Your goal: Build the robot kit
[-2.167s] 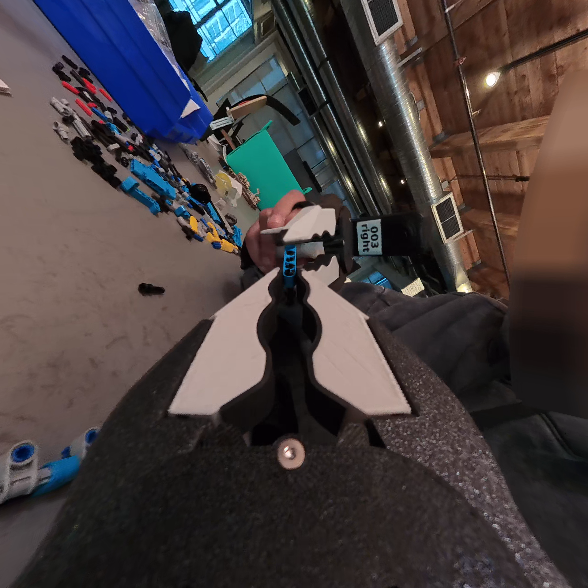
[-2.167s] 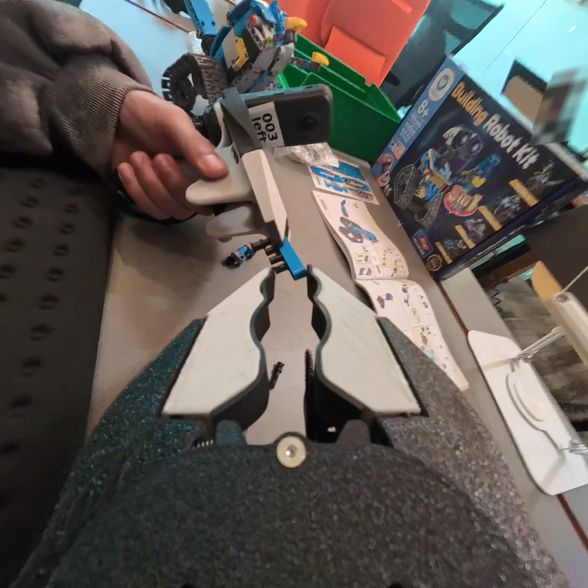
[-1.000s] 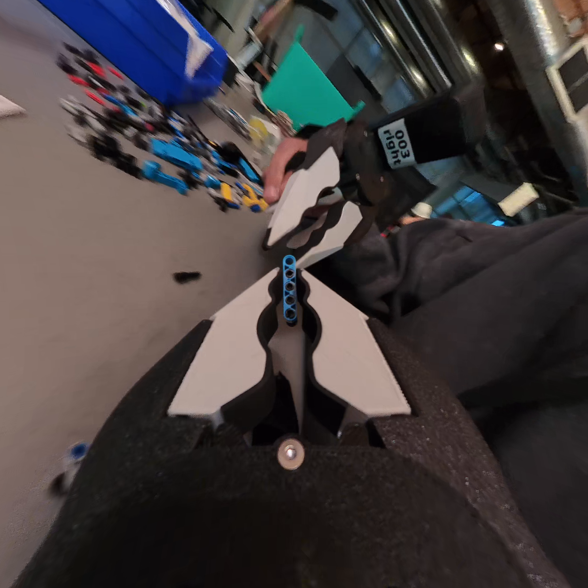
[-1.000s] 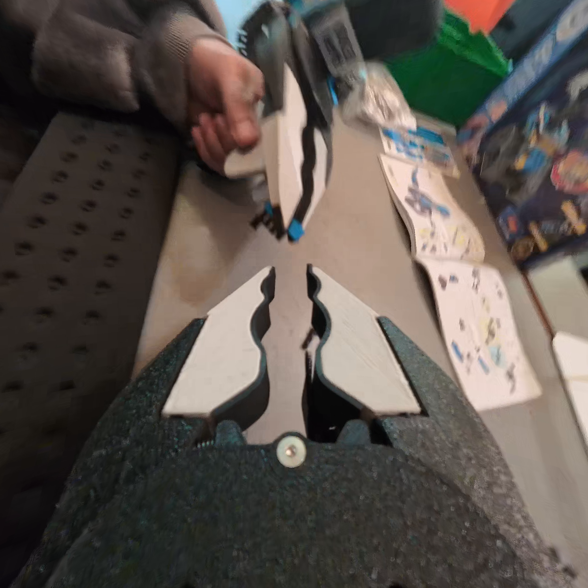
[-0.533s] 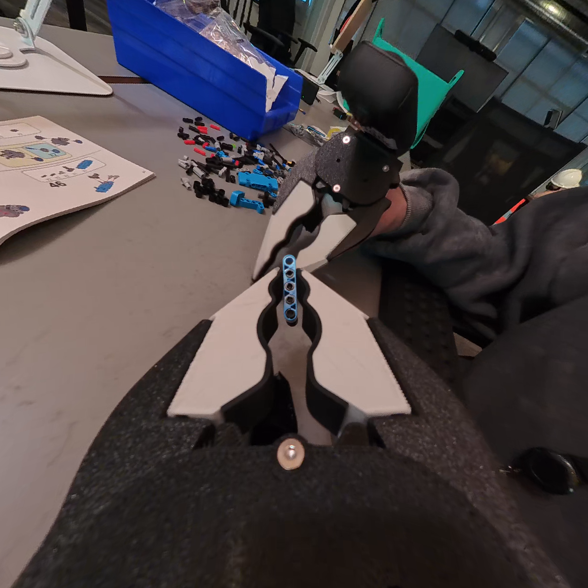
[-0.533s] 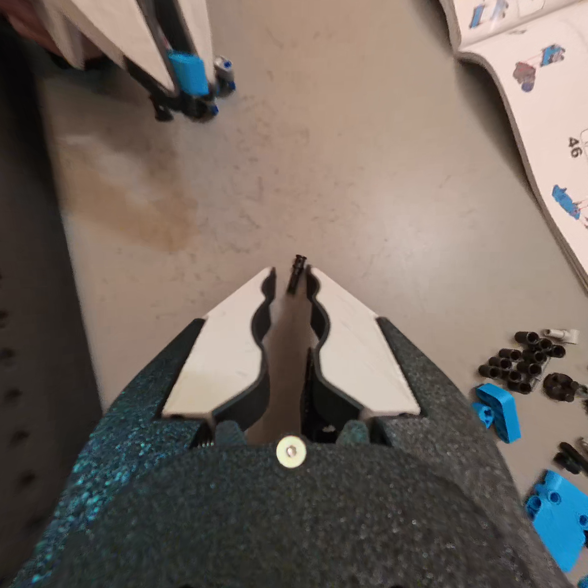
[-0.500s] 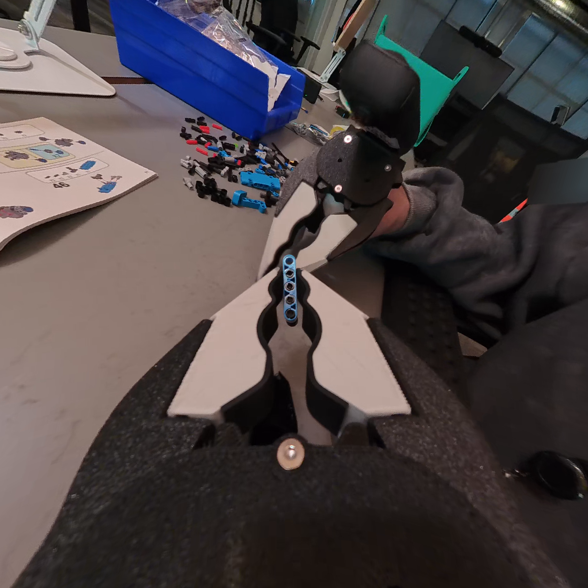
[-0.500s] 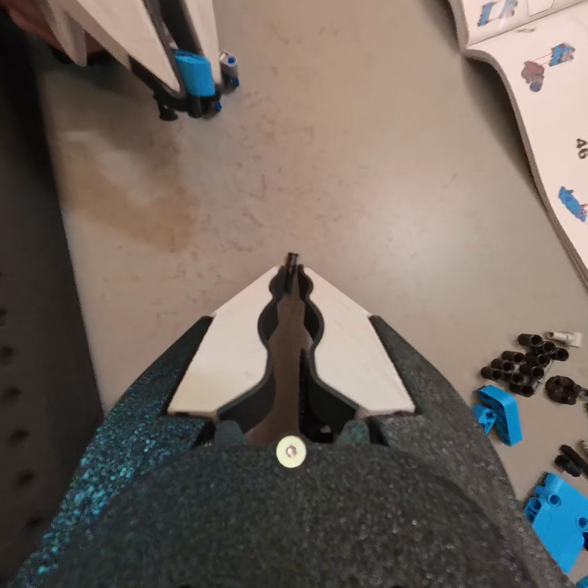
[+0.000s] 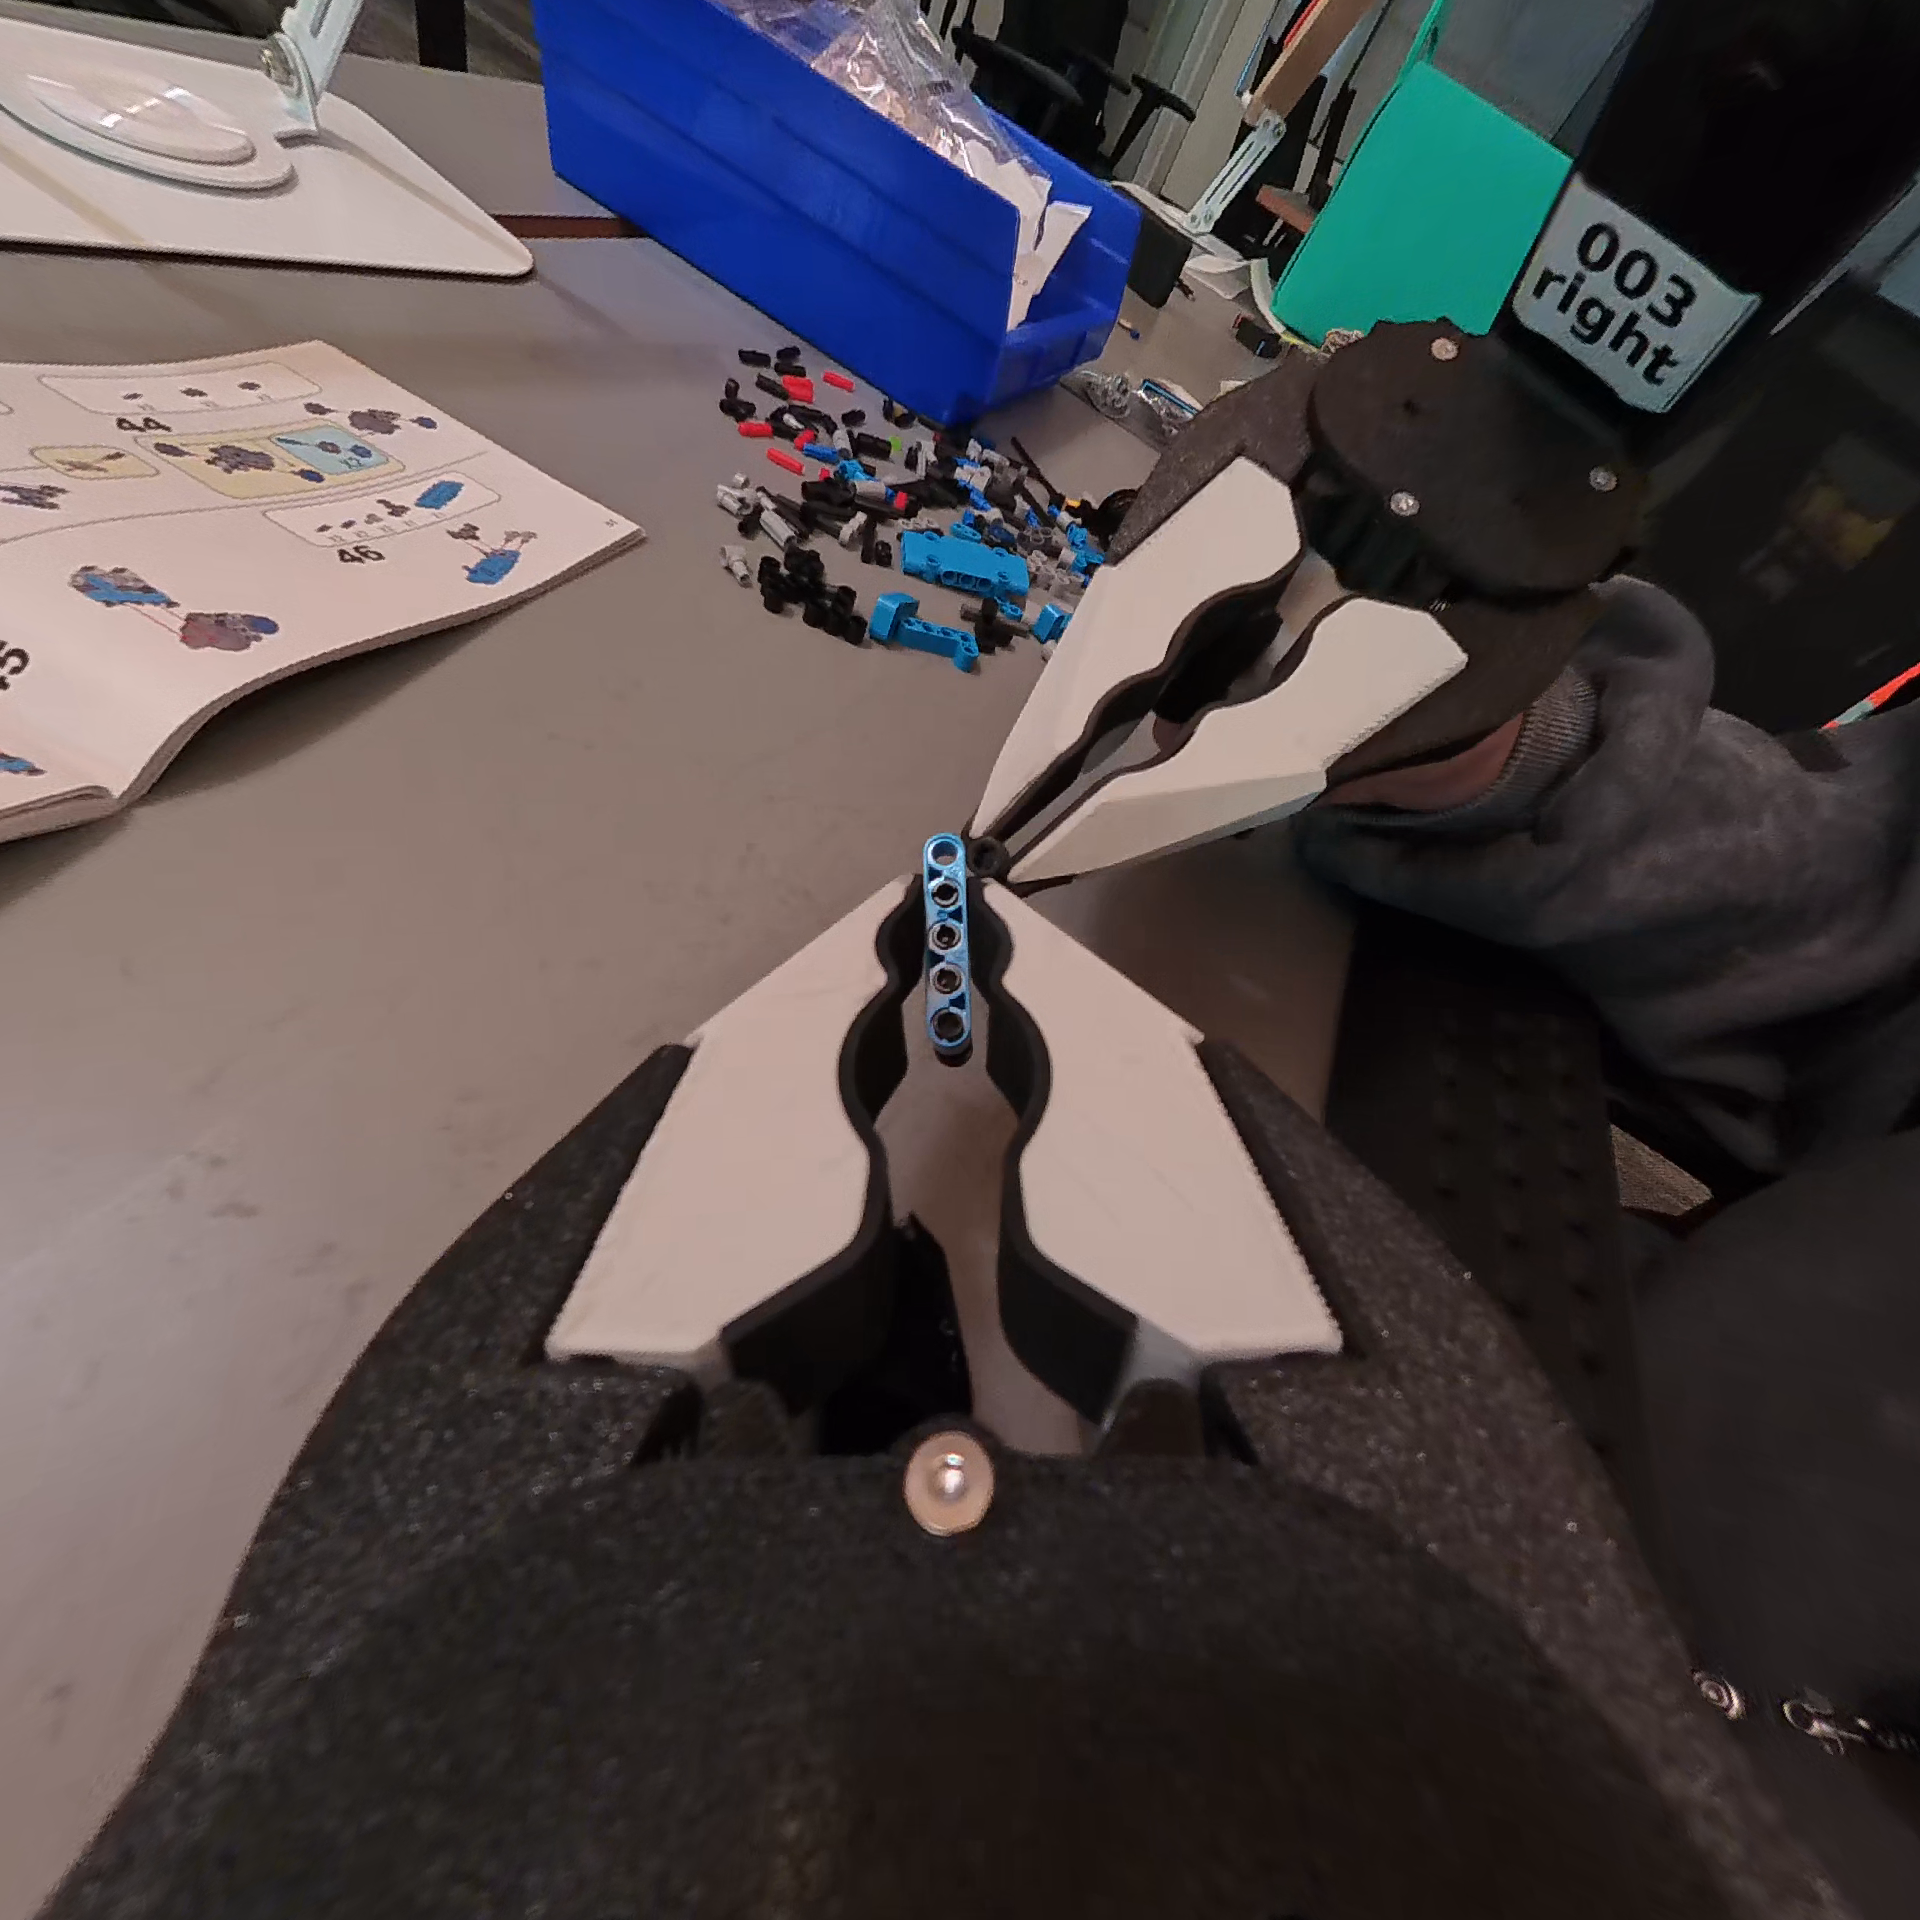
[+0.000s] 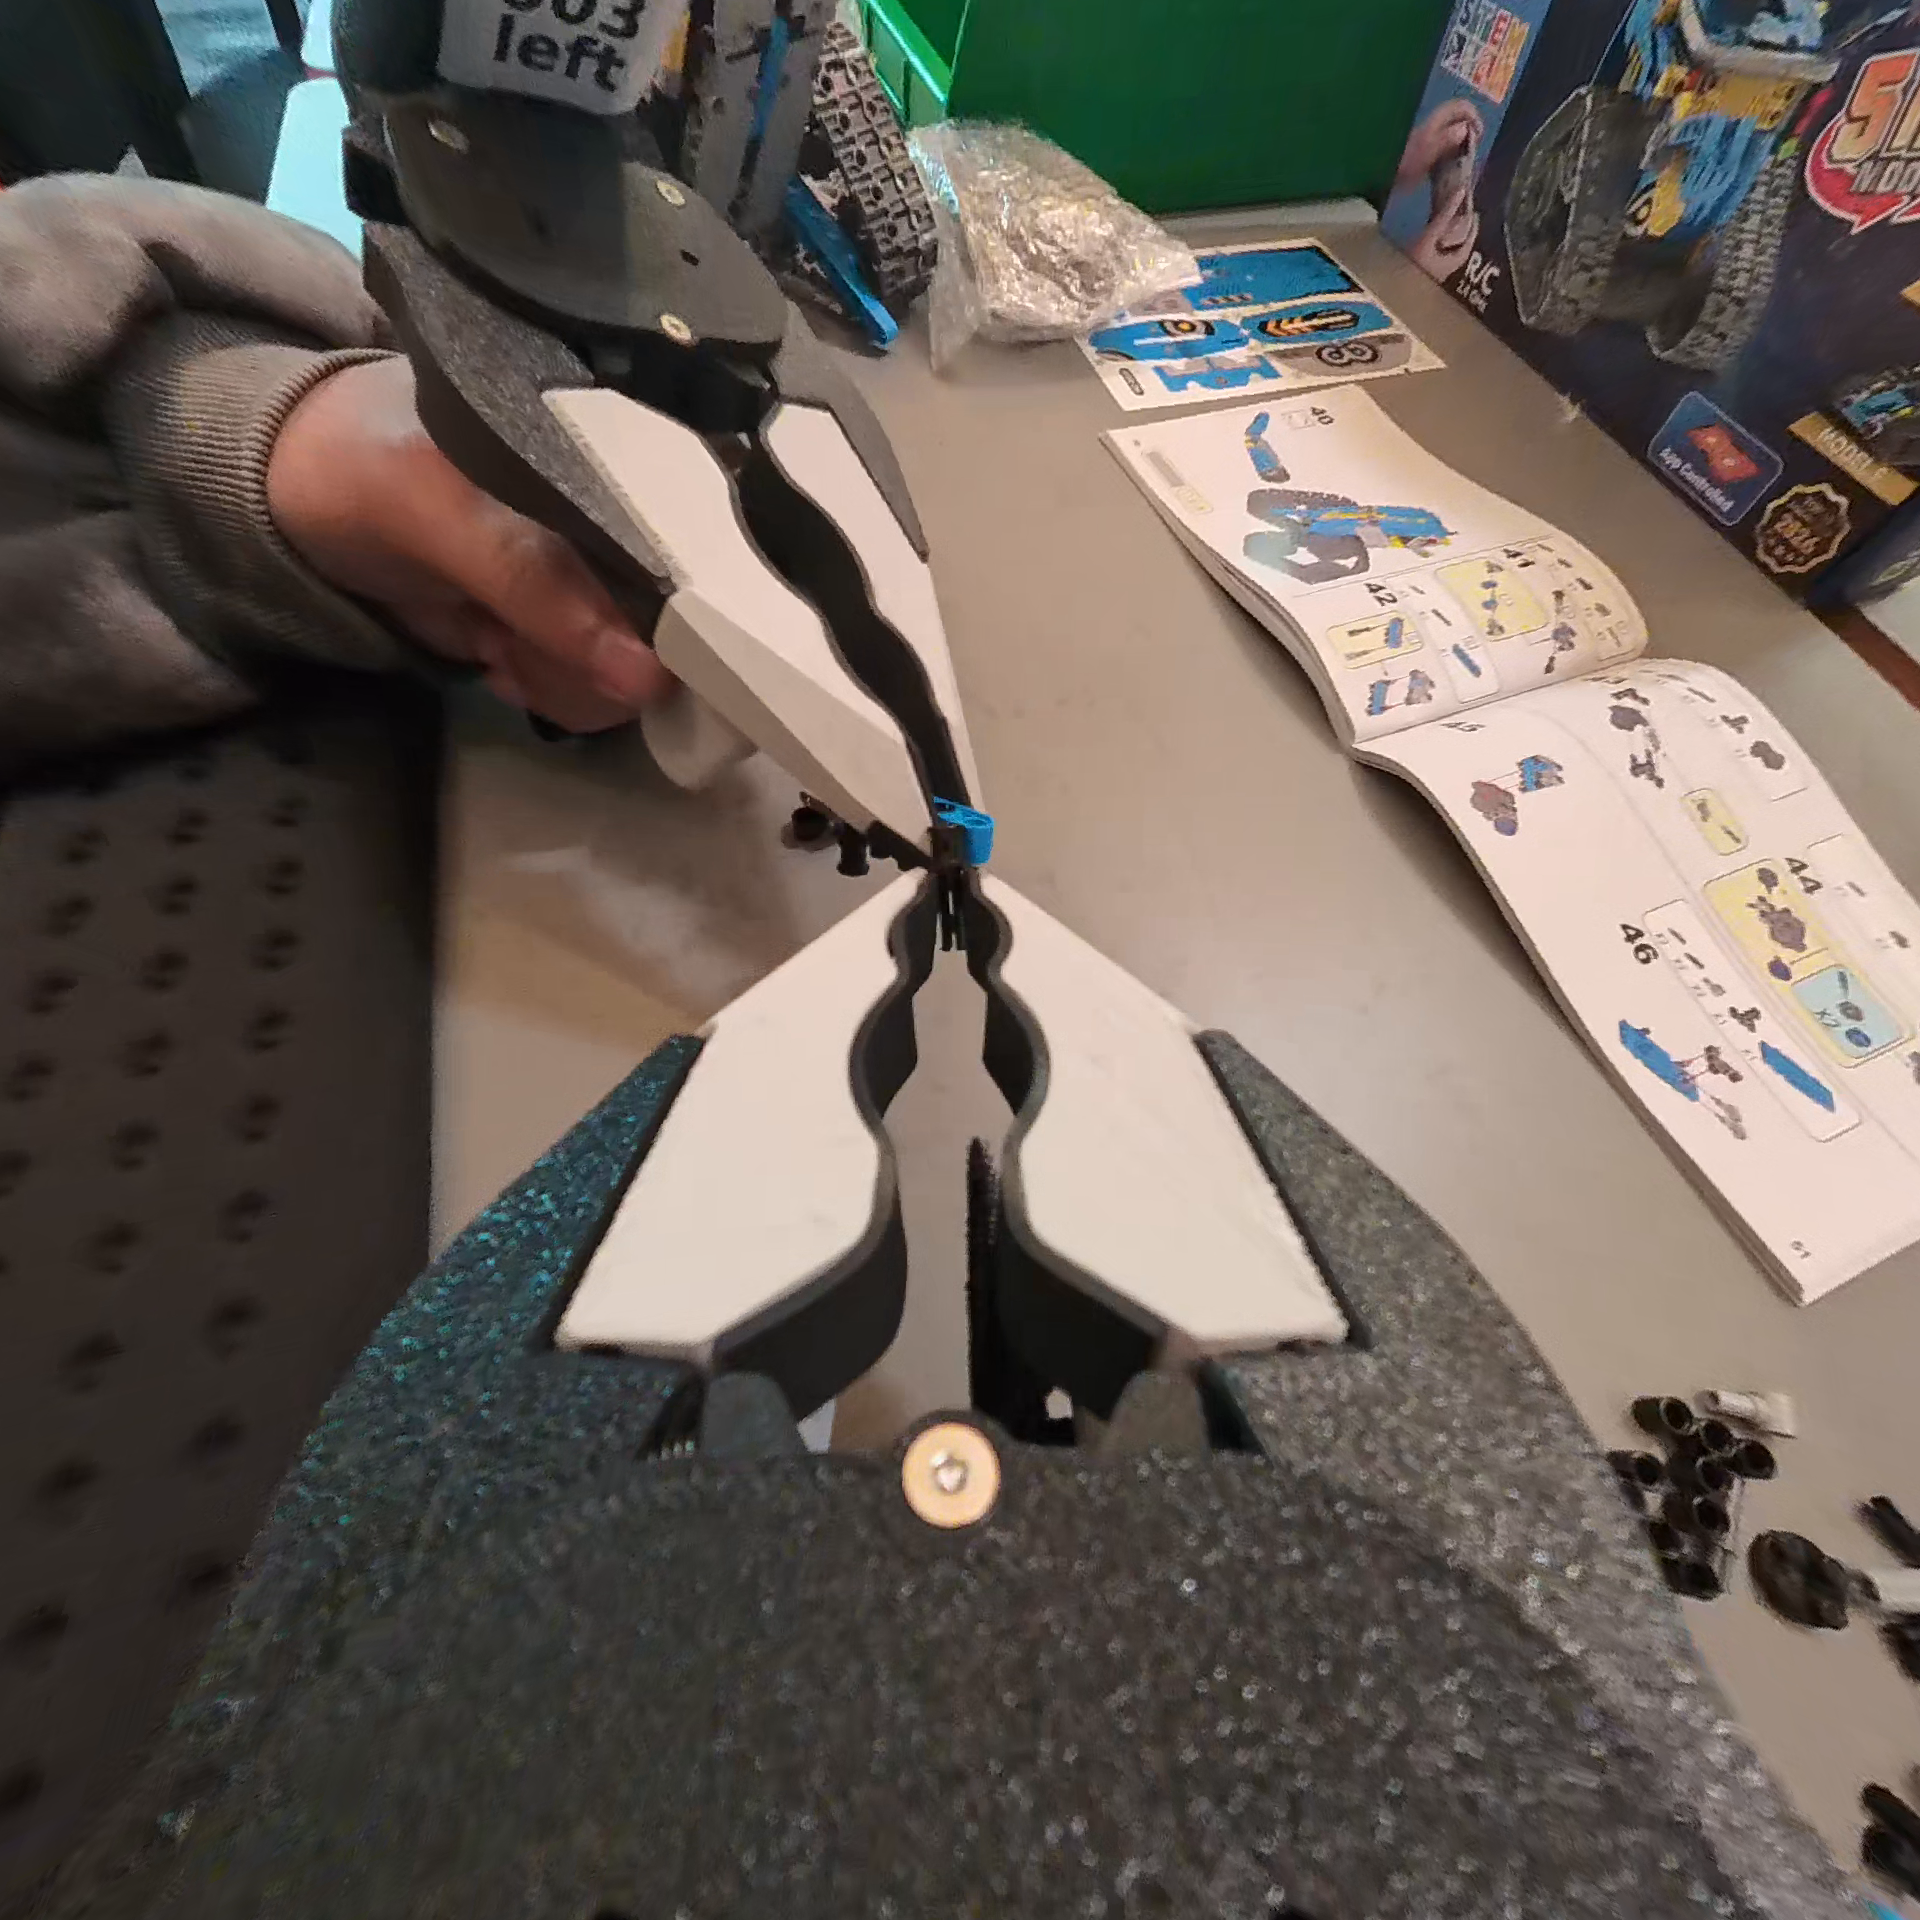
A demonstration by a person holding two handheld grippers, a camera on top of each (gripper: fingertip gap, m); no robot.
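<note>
My left gripper (image 9: pixel 943 896) is shut on a thin blue beam (image 9: pixel 945 940) with several holes, held upright above the grey table (image 9: pixel 416 935). My right gripper (image 10: pixel 948 902) is shut on a small black pin (image 10: pixel 948 920). In the left wrist view the right gripper (image 9: pixel 995 854) comes in from the upper right, and the pin's end (image 9: pixel 985 852) touches the beam beside its top hole. In the right wrist view the left gripper (image 10: pixel 951 823) reaches down from the upper left with the beam's blue end (image 10: pixel 966 831) at its tips.
A pile of small black, blue and red parts (image 9: pixel 883 540) lies before a blue bin (image 9: pixel 831 208). An open instruction booklet (image 10: pixel 1558 779), a kit box (image 10: pixel 1714 260), a plastic bag (image 10: pixel 1039 239) and a green bin (image 10: pixel 1143 94) stand around. A black perforated mat (image 10: pixel 208 1039) lies at the left. My two grippers' fingertips are within a few centimetres of each other.
My right gripper went down to the table, shut on the black pin and brought it up to the beam. My left gripper has kept hold of the blue beam throughout.
</note>
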